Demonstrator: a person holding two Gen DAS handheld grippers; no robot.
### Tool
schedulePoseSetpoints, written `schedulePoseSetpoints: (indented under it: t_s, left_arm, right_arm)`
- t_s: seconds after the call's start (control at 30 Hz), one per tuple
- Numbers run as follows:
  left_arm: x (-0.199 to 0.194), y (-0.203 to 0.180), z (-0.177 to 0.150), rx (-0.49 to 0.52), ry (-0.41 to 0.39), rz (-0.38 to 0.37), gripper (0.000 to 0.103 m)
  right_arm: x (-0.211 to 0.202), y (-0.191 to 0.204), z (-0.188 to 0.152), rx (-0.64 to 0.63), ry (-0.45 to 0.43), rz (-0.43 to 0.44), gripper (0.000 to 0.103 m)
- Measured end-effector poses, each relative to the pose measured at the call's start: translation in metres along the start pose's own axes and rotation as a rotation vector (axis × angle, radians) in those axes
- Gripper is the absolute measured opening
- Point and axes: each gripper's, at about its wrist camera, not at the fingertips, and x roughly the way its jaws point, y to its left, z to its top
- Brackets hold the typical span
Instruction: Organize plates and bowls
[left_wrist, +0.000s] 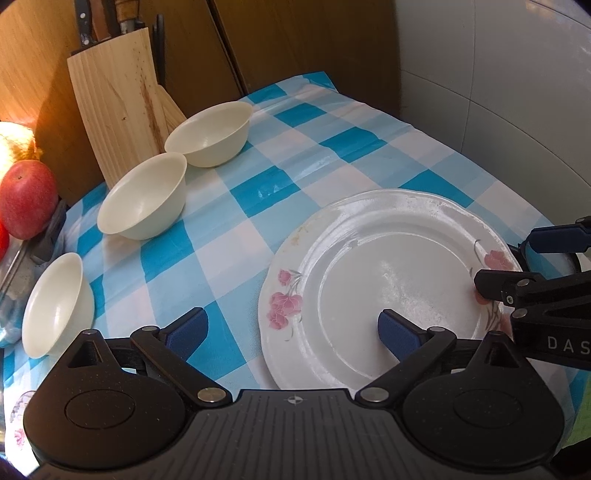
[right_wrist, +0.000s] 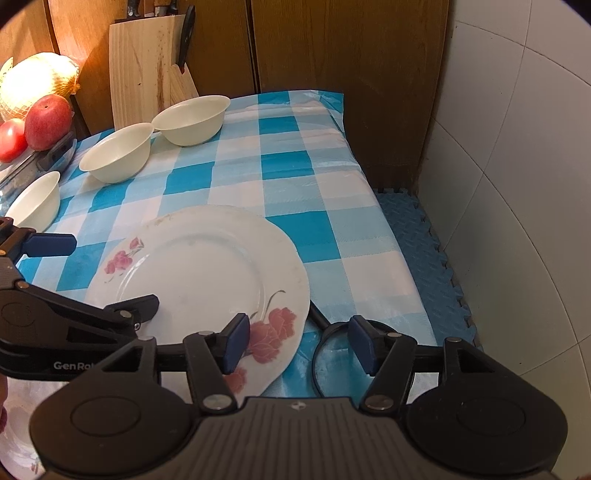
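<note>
On the blue-checked tablecloth (right_wrist: 288, 177) we see the flowered plate (right_wrist: 199, 273) lying flat, three cream bowls (left_wrist: 144, 201) along the left edge. Left gripper (left_wrist: 291, 332) open, straddling plate's near-left rim; right gripper (right_wrist: 299, 343) open, nothing clamped, straddling near-right rim.

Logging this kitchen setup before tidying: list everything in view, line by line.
Cream round bowls: three, cream, left row on cloth.
White floral-rimmed plate: one, white with pink flowers, near side of cloth.
Blue-and-white checked tablecloth: one, covering table.
Wooden knife block: one, pale wood, behind bowls.
Red apple: one, far left.
Red tomato: one, beside apple.
Netted yellow melon: one, behind apple.
Black wire ring: one, right of plate.
Blue foam mat: one, right of table.
Left gripper: open, over plate's edge.
Right gripper: open, astride plate's rim.
</note>
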Motion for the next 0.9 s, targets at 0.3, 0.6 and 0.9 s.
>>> schedulePoseSetpoints:
  t_s: [0.3, 0.6, 0.9]
  left_arm:
    - [0.0028, 0.0022, 0.0017, -0.023, 0.003, -0.021, 0.101]
    - [0.0053, 0.0059, 0.0032, -0.044, 0.011, -0.039, 0.101]
    - [0.0076, 0.0077, 0.0048, -0.059, 0.016, -0.057, 0.101]
  right_arm:
    - [-0.0004, 0.0005, -0.0019, -0.005, -0.008, 0.003, 0.057]
    - [0.0001, 0.0001, -0.0011, -0.009, -0.008, 0.002, 0.057]
    - [0.0003, 0.0033, -0.002, -0.028, -0.009, 0.002, 0.057]
